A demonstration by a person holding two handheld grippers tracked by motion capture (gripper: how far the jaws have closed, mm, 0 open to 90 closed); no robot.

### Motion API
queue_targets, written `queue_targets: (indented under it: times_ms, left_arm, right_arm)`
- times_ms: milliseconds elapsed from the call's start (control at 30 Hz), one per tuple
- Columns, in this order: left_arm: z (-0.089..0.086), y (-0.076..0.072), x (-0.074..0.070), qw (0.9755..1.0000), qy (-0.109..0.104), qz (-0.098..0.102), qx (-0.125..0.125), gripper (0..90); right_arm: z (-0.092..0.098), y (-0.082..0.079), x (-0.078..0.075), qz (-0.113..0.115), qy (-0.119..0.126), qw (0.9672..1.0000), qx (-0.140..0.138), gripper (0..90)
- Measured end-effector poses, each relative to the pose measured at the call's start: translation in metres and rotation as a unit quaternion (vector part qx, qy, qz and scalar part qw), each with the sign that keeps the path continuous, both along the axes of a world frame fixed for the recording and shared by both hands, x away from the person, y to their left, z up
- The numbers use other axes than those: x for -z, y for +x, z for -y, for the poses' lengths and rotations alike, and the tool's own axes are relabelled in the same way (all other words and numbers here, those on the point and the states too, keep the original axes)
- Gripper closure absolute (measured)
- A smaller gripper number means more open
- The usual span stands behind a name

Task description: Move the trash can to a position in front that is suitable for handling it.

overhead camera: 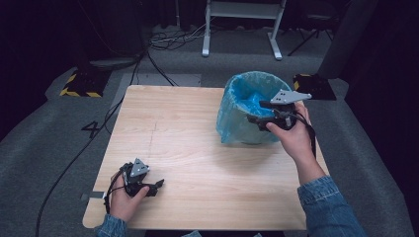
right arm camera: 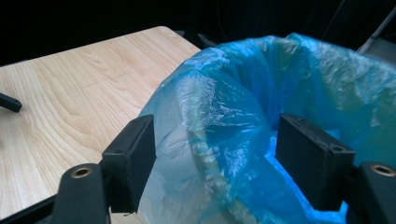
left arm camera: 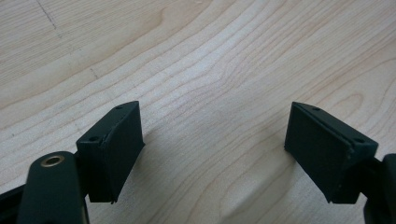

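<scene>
A small bin lined with a blue plastic bag [overhead camera: 247, 106] stands on the right half of the wooden table [overhead camera: 188, 148]. My right gripper [overhead camera: 259, 118] is at the bin's near right rim, open, its jaws straddling the bag's rim [right arm camera: 205, 140], one outside and one inside. Whether the pads touch the plastic I cannot tell. My left gripper [overhead camera: 157, 186] rests low over the table near the front left corner, open, with only bare wood [left arm camera: 210, 140] between its jaws.
The table's edges are close to both hands: front edge by the left hand, right edge by the bin. Beyond the table, on grey carpet, lie cables [overhead camera: 148, 59], a white desk frame [overhead camera: 242, 29] and yellow-black striped bases [overhead camera: 81, 84].
</scene>
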State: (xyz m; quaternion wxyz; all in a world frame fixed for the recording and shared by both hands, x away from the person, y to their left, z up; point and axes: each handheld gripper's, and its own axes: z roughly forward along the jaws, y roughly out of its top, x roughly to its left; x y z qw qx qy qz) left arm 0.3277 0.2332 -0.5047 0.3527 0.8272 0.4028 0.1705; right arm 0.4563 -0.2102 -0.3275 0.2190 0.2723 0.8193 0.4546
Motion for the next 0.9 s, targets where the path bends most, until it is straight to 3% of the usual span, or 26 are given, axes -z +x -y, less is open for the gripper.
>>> queue_targets:
  times_ms: [200, 467, 533, 733, 900]
  left_arm:
    - [0.000, 0.000, 0.000, 1.0000, -0.001, -0.001, 0.000, 19.1]
    - [0.000, 0.000, 0.000, 1.0000, -0.001, 0.000, 0.000, 19.1]
    - [0.000, 0.000, 0.000, 1.0000, -0.002, -0.001, -0.001, 19.1]
    - [0.000, 0.000, 0.000, 1.0000, -0.002, -0.001, -0.001, 19.1]
    - [0.001, -0.001, 0.000, 1.0000, -0.003, -0.001, -0.004, 19.1]
  right_arm:
    - [-0.012, 0.008, 0.010, -0.015, 0.000, 0.9998, -0.013, 29.4]
    - [-0.026, 0.005, 0.016, -0.034, -0.008, 0.9986, -0.038, 33.6]
    - [-0.032, 0.001, 0.018, -0.032, -0.011, 0.9985, -0.044, 30.3]
    - [-0.040, -0.012, 0.018, -0.039, -0.019, 0.9974, -0.058, 33.6]
    - [-0.045, -0.038, 0.017, -0.045, -0.018, 0.9952, -0.085, 33.7]
